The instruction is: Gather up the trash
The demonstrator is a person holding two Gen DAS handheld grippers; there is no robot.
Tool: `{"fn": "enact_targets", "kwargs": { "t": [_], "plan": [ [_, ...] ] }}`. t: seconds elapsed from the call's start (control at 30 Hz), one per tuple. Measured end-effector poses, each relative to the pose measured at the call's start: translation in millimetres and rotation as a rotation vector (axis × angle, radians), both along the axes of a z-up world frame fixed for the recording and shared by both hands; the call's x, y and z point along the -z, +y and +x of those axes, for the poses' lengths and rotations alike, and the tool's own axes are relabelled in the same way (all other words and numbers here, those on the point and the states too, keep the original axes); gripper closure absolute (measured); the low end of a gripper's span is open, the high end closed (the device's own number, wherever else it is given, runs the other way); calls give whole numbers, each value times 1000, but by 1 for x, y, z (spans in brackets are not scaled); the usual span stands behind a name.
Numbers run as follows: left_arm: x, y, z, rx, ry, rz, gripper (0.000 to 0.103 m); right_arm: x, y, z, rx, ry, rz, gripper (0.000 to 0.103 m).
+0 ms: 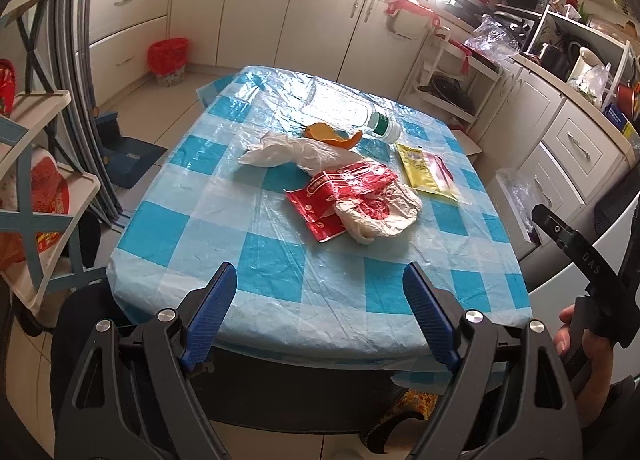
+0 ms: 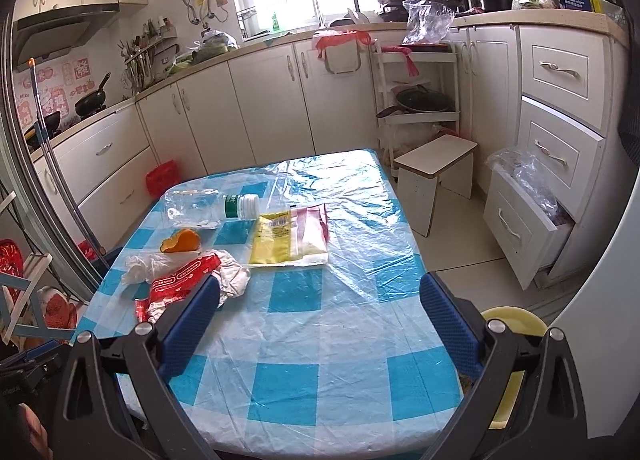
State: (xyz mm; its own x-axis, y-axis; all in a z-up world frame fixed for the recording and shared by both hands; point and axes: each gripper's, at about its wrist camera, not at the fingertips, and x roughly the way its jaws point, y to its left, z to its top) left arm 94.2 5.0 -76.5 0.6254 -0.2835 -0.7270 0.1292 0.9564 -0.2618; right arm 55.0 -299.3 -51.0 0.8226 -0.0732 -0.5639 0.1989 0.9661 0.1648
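Note:
Trash lies on the blue-checked table [image 1: 280, 260] [image 2: 320, 340]: a red and white wrapper [image 1: 352, 199] [image 2: 180, 284], a crumpled white tissue [image 1: 288, 151] [image 2: 148, 264], an orange peel [image 1: 328, 133] [image 2: 180, 240], a clear plastic bottle with a green label [image 1: 348, 115] [image 2: 208, 205] on its side, and a yellow packet [image 1: 424, 167] [image 2: 288, 238]. My left gripper [image 1: 320, 316] is open and empty at the table's near edge. My right gripper [image 2: 320, 324] is open and empty above the near right part of the table.
A yellow bin [image 2: 512, 344] stands on the floor by the table's right edge. A red-lined bin [image 1: 168, 59] sits by the far cabinets. A white stool [image 2: 436, 175] and an open drawer [image 2: 528, 227] are to the right. A shelf [image 1: 36, 179] stands left.

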Motion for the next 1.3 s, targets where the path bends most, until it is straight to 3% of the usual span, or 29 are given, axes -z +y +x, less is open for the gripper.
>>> {"fn": "enact_targets", "kwargs": {
  "t": [0.37,0.53,0.7,0.83,1.03,1.13,1.2,1.3],
  "plan": [
    [18,17,15,-42,38,-8,22,19,48,41,-158,98,-12,7],
    [21,27,17,-56,43,-19,22,35,67,65,-229,172,50,8],
    [23,38,18,-73,47,-33,22,57,71,81,-286,278,253,31],
    [25,47,20,-86,51,-44,22,65,66,88,-278,304,392,37],
    [28,54,22,-92,56,-53,22,79,64,102,-259,321,515,49],
    [29,53,22,-82,57,-47,22,83,63,109,-262,319,567,66],
    [30,49,25,-61,61,-43,22,88,61,110,-257,326,592,88],
    [32,43,32,-43,62,-25,22,85,58,105,-262,312,602,94]
  ]
}}
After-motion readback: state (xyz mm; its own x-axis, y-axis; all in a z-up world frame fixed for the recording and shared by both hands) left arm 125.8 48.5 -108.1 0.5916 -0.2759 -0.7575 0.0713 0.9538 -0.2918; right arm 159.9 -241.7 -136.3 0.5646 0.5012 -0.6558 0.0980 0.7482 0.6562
